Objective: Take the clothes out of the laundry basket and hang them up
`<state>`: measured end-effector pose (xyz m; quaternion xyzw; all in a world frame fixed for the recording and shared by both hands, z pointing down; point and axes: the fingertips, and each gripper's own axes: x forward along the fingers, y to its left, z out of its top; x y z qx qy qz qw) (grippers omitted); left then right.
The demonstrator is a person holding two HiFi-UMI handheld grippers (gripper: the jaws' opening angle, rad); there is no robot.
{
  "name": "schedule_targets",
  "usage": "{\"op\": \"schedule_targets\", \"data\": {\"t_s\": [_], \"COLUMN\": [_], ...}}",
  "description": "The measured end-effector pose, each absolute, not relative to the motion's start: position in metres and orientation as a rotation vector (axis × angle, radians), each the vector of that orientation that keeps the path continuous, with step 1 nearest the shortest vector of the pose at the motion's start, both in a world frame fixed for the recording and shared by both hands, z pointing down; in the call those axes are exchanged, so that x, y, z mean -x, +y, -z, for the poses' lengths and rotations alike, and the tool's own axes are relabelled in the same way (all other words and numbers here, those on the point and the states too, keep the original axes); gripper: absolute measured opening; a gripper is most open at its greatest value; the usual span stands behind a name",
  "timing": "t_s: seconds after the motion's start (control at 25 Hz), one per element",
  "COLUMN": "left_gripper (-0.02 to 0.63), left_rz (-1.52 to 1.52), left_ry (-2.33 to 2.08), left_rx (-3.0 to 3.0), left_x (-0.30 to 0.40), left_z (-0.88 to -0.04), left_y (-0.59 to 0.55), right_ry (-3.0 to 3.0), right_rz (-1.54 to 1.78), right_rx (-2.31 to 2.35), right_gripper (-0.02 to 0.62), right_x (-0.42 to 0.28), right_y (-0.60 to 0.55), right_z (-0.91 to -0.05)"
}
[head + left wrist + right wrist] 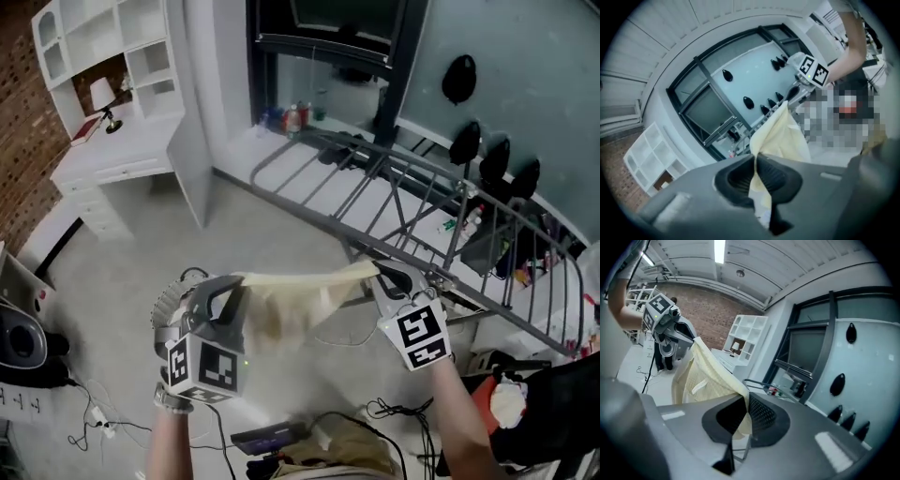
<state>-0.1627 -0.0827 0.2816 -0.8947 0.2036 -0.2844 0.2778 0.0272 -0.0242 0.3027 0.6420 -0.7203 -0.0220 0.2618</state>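
You hold a pale yellow garment (295, 300) stretched in the air between your two grippers. It hangs above the floor, just in front of a grey metal drying rack (394, 163).

Your left gripper (230, 289) has its jaws closed on one end of the fabric. Its own view shows the cloth pinched between the dark ribbed pads (778, 176). Your right gripper (389, 277) has its jaws closed on the other end, near the rack's closest rail, with a fold of cloth clamped between its pads (761, 413). Between the two grips the garment sags loosely in the middle.

The step in hand looks like laying the garment over a rail. To do it well:

- Raise both ends to the same height, so the sagging middle clears the rail before you move forward.
- Carry the cloth across the rail and lower it so roughly equal lengths fall on each side.
- Open the jaws only once the rail bears the weight.

Each grip catches only a thin edge of fabric. Pulling the grippers hard apart could probably tug the cloth free, so spread it just enough to flatten it. Your right gripper sits close to the rack's frame, so mind that it does not snag there.
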Motion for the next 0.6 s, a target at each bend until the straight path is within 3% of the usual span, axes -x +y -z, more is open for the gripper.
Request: {"op": "schedule_targets", "data": {"t_s": [0.6], "left_gripper": [0.011], "left_rz": [0.530], "left_ry": [-0.045], "left_rx": [2.436], "left_x": [-0.131], "left_z": [-0.277], "left_y": [0.106], "right_ry": [-1.433], "right_rz": [-0.081], "right_rx": [-2.148], "right_gripper": [0.012], "right_x": [-0.256], "right_y": [0.261], "right_z": [-0.285]}}
